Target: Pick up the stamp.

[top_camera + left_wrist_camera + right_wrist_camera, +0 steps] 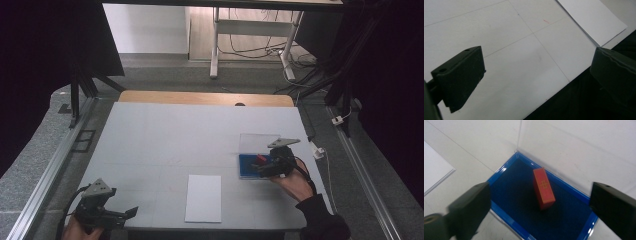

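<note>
Fig. legend, one moment. High view: my left gripper (131, 212) sits at the near-left corner of the table (165, 135), low over its front edge, w/ my left hand (80, 231) partly cut off by the frame bottom; my right gripper (256, 167) is over the blue tray (243, 166) at the table's right side, my right hand (295, 182) behind it. A white sheet (203, 198) lies flat near the front edge, between the two grippers, apart from both. Left gripper view: my jaws stand wide apart w/ nothing between them, just bare table surface w/ thin pencil-like lines and the dark drop past the edge; a corner of the sheet (591, 21) shows at upper right. Right gripper view adds what the high view can't resolve: the tray (506, 168) has a blue rim and a dark blue, felt-like floor, a clear lid (579, 147) standing open on its far side, and a small red block (543, 188) w/ a gold mark on its top face lying inside, roughly mid-tray, touching neither jaw. My right jaws are spread wide, one each side of the block, gripping nothing. In the high view the block (261, 158) is only a small red spot by the gripper's tip; its mark is too small to read there.
</note>
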Tool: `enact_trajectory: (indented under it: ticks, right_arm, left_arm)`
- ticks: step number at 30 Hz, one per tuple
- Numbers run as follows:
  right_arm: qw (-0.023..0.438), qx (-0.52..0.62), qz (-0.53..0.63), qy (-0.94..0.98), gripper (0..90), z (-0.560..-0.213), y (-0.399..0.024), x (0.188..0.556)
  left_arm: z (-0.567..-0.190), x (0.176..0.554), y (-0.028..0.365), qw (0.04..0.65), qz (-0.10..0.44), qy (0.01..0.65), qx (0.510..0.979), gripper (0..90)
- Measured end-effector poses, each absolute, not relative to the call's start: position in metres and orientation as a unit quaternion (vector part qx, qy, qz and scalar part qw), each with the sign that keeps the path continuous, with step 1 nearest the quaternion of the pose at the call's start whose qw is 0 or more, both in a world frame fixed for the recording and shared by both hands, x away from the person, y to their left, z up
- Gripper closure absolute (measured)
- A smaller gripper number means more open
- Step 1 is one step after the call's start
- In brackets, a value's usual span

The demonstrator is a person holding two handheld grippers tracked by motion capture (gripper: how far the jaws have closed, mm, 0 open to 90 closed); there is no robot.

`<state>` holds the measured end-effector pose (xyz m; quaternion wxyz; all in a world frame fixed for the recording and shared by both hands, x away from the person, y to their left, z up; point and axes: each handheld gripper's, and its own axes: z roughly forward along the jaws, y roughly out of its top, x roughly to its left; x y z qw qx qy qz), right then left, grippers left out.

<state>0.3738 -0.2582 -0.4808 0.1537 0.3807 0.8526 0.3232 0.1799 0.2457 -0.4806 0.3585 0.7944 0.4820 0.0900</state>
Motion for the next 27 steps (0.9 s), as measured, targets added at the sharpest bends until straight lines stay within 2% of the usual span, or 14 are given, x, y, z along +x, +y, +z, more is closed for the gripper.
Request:
enact_trajectory:
  ticks: [2,6,7,8,10,11,12,14,18,27]
  right_arm:
    - [0.152,0.378,0.321,0.855,17.5,-0.481,-0.258,0.377]
    - [0.142,0.364,0.317,0.864,40.9,-0.479,-0.259,0.382]
    - [0.142,0.364,0.317,0.864,40.9,-0.479,-0.259,0.382]
    - [0.137,0.359,0.314,0.868,49.2,-0.478,-0.260,0.383]
    - [0.136,0.353,0.315,0.870,58.8,-0.478,-0.261,0.385]
    - [0.136,0.353,0.315,0.870,58.8,-0.478,-0.261,0.385]
    - [0.131,0.350,0.316,0.872,66.0,-0.478,-0.262,0.386]
    - [0.127,0.348,0.315,0.874,72.0,-0.478,-0.262,0.388]
    - [0.127,0.339,0.309,0.879,78.3,-0.479,-0.260,0.389]
    - [0.132,0.336,0.309,0.880,79.2,-0.476,-0.259,0.388]
  left_arm:
    - [-0.481,0.180,0.246,0.358,0.090,0.482,0.795,0.1]
    - [-0.481,0.180,0.246,0.358,0.090,0.482,0.795,0.1]
    - [-0.481,0.180,0.246,0.358,0.090,0.482,0.795,0.1]
    - [-0.481,0.180,0.246,0.358,0.090,0.482,0.795,0.1]
    - [-0.481,0.180,0.246,0.358,0.090,0.482,0.795,0.1]
    - [-0.481,0.180,0.246,0.358,0.090,0.482,0.795,0.1]
    - [-0.481,0.180,0.246,0.358,0.090,0.482,0.795,0.1]
    - [-0.481,0.180,0.246,0.358,0.090,0.482,0.795,0.1]
    - [-0.481,0.180,0.246,0.358,0.090,0.482,0.795,0.2]
    - [-0.481,0.180,0.247,0.360,0.087,0.484,0.793,0.3]
